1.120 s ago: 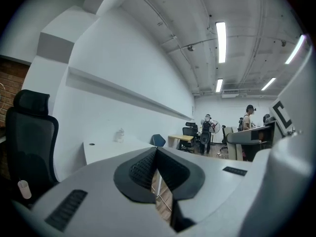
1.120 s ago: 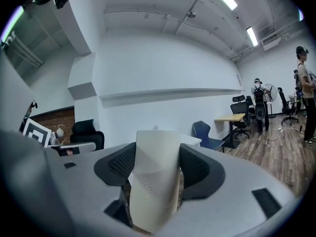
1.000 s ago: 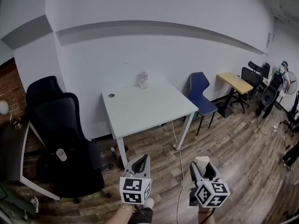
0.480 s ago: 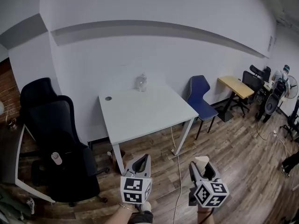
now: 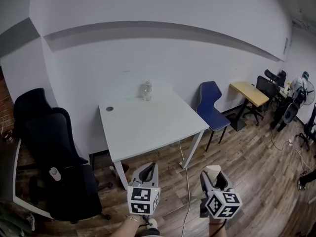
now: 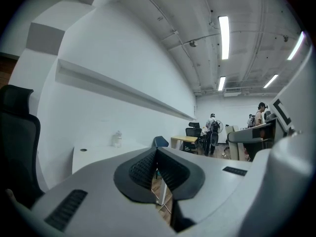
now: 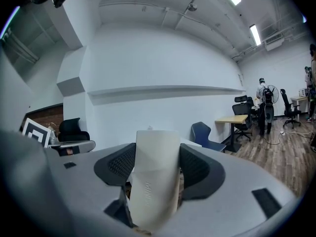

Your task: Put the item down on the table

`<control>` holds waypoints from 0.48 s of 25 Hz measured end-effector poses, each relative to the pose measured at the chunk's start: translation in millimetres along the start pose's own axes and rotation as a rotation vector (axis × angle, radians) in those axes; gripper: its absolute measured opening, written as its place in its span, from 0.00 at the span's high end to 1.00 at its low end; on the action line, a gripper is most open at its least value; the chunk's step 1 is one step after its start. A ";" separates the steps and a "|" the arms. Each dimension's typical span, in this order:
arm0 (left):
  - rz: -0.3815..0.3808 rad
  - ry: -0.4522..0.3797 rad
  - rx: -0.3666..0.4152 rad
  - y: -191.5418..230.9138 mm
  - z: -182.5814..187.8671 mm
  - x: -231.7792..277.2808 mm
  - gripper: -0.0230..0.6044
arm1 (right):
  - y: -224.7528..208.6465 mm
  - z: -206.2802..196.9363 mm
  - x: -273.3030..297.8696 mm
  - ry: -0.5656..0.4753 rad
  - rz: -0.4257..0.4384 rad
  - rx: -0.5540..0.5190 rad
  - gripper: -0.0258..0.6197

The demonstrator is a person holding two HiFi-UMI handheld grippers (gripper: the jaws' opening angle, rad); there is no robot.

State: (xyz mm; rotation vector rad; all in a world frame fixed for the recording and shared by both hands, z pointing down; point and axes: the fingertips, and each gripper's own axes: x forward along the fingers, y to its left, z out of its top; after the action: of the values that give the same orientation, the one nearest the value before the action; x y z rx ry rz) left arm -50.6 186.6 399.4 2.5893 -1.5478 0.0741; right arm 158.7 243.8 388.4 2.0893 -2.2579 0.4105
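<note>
A cream-white paper cup (image 7: 154,174) is clamped between the dark pads of my right gripper (image 7: 156,166); its rim pokes up past the fingers in the head view, cup (image 5: 213,171). My right gripper (image 5: 213,177) hangs over the wooden floor, well short of the white table (image 5: 163,127). My left gripper (image 5: 149,172) is beside it, shut with nothing held; in the left gripper view its pads (image 6: 143,168) meet in front of the table (image 6: 94,154). A clear plastic bottle (image 5: 146,91) stands at the table's far edge, the bottle (image 6: 117,138) small in the left gripper view.
A black office chair (image 5: 54,152) stands left of the table, a blue chair (image 5: 211,105) to its right, and a white cable (image 5: 187,181) runs across the floor below the table. A wooden desk (image 5: 251,92) and more chairs line the far right, where people stand (image 6: 212,135).
The view has crept closer to the table and swung a little right; the black chair slid toward the left edge. Both grippers hold the same pose.
</note>
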 end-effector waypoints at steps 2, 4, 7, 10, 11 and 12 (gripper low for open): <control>-0.001 0.002 -0.001 2.3 0.5 10.7 0.94 | -3.7 2.4 9.1 0.002 -0.003 -0.002 0.50; -0.002 0.003 -0.001 4.0 1.3 21.5 0.94 | -7.9 4.9 18.4 0.004 -0.006 -0.004 0.50; -0.003 0.001 0.001 6.1 4.1 37.3 0.94 | -14.1 10.5 32.4 0.004 -0.007 -0.009 0.50; -0.004 -0.005 0.001 9.3 6.5 51.7 0.94 | -18.6 15.5 46.2 0.000 -0.007 -0.012 0.50; -0.003 -0.008 0.001 10.6 7.6 56.2 0.94 | -19.7 17.5 50.7 -0.001 -0.006 -0.014 0.50; -0.002 -0.009 0.001 12.0 8.9 60.7 0.94 | -20.8 19.9 55.2 -0.002 -0.005 -0.018 0.50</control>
State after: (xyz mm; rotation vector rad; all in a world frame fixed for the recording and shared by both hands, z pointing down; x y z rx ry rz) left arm -32.6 126.7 398.0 2.5957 -1.5484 0.0632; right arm 176.9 184.4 384.1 2.0870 -2.2485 0.3872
